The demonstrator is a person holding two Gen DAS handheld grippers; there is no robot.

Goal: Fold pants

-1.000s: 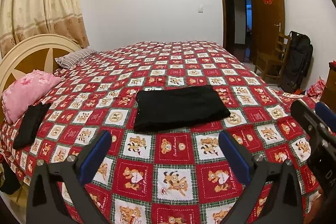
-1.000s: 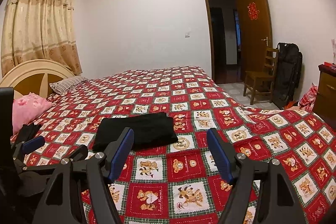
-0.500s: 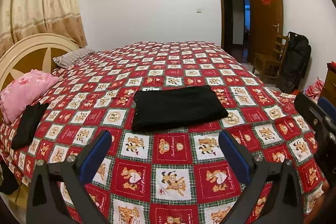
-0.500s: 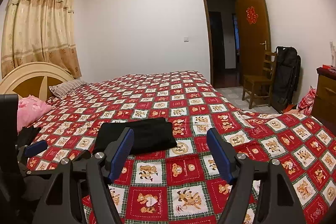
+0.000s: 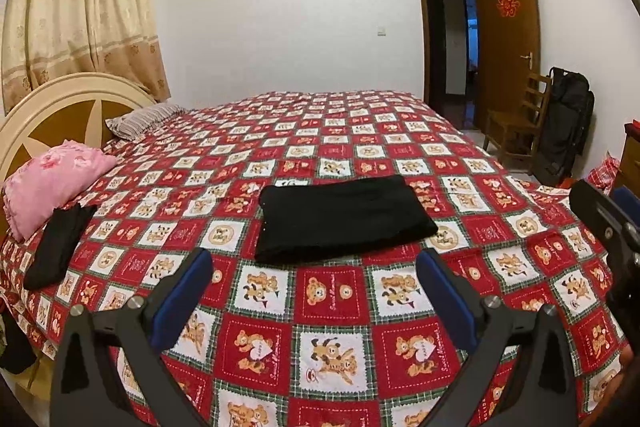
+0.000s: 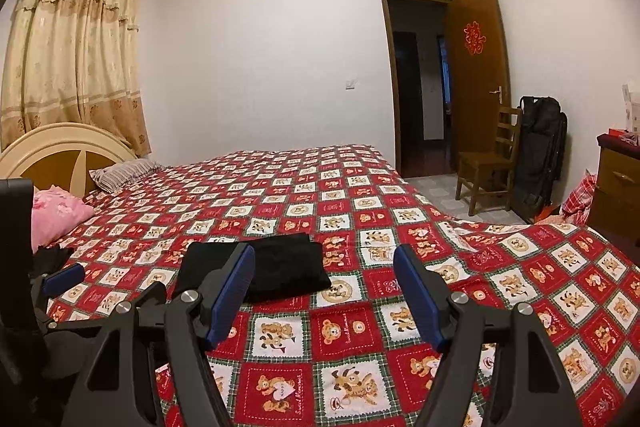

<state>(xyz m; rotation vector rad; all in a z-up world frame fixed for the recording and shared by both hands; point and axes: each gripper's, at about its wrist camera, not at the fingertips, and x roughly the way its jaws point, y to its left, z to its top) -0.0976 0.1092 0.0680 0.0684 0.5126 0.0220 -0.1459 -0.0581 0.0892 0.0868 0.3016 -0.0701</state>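
Resting mid-bed on the bedspread [image 5: 328,311], the black pants [image 5: 340,217] form a compact folded rectangle; folding appears complete. Left tool [image 5: 316,287] and right tool [image 6: 324,287] hover spread wide, gripping nothing. Next: inspect, tidy edges.

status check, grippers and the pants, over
Left gripper open, empty, above the quilt. Right gripper open, empty. Black pants folded flat on the bed, untouched. Nothing between grippers and pants.
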